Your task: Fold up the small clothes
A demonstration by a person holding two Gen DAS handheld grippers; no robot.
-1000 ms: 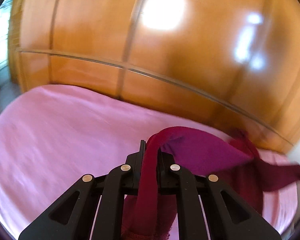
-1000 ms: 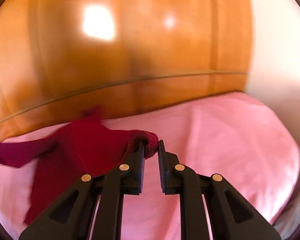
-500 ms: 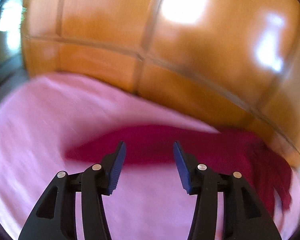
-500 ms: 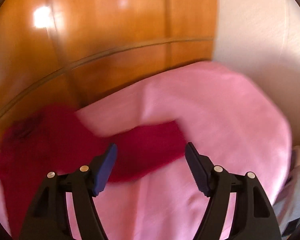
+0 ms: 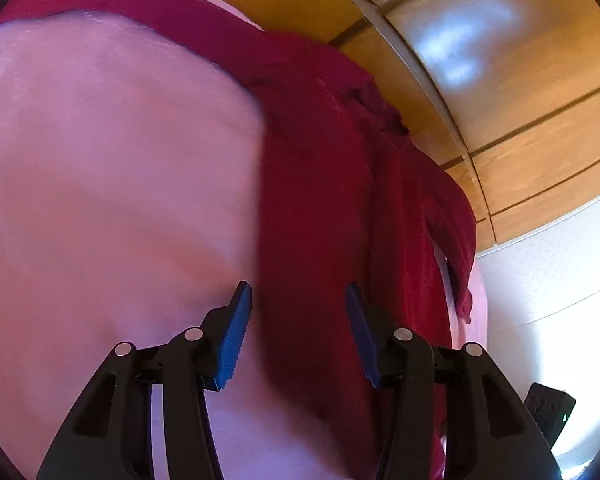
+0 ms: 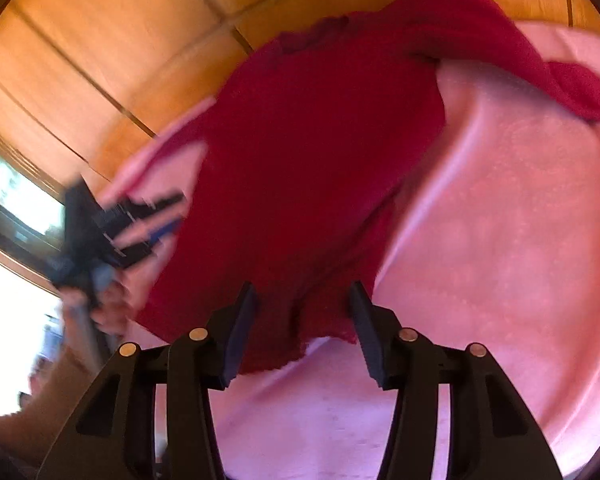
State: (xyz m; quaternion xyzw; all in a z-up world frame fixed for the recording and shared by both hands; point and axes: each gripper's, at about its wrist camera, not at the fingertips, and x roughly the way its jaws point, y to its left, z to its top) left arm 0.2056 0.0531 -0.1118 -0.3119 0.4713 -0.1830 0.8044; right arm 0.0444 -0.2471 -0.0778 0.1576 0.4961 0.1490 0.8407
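On the pink bed [image 6: 500, 220] the red garment [image 6: 300, 160] lies spread, its hem between the right gripper [image 6: 302, 312]'s half-open, just-narrowing empty jaws; left gripper [image 5: 298, 312], likewise parted, straddles its side edge.

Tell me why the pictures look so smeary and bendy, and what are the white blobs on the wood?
Right wrist view: the other gripper, the left gripper, and the red garment are smeared by motion blur. Left wrist view: the garment's edge is soft too; the white patches on the wooden panels are glare from light. Both views: the fisheye lens bends straight panel lines into curves.
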